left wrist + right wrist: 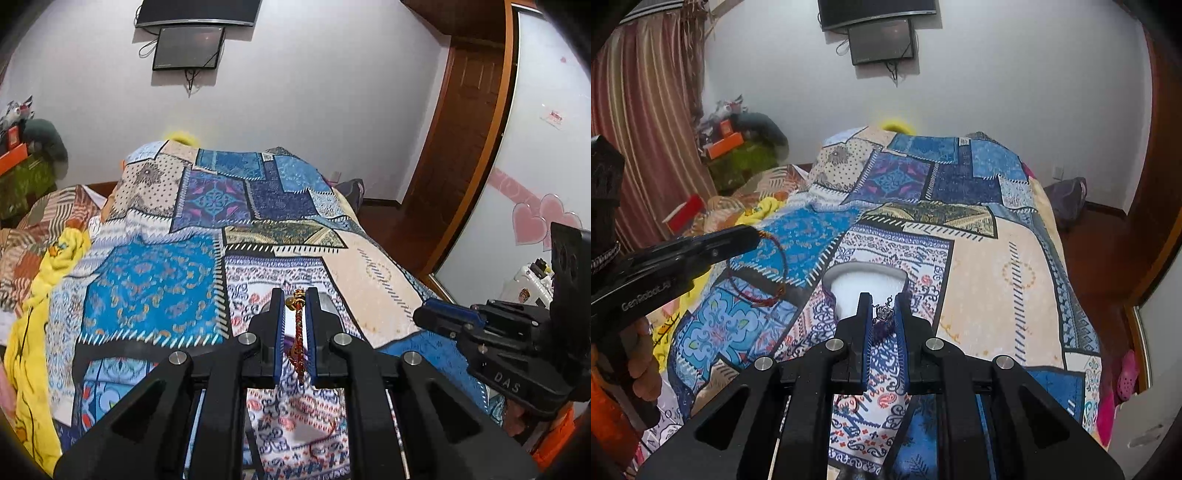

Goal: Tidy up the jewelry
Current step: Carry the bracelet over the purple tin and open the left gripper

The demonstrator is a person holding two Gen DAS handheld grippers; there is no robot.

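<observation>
The red braided bracelet [297, 334] is a thin woven cord with small gold beads and a gold charm at its top end; seen from the right wrist camera it hangs as an open loop [764, 271] above the patchwork bedspread [997, 266]. The left gripper [296, 301] is clenched on it, the cord running down between the blue-lined fingers [277, 332]. The right gripper [885, 314] is clamped on a small silver pendant [883, 313] with a clear stone and a fine chain, held just above a white jewelry box [866, 282] resting on the bedspread. The left gripper's side reads "GenRobot.AI" in the right wrist view; the right gripper's body shows "DAS" in the left wrist view [491, 332].
</observation>
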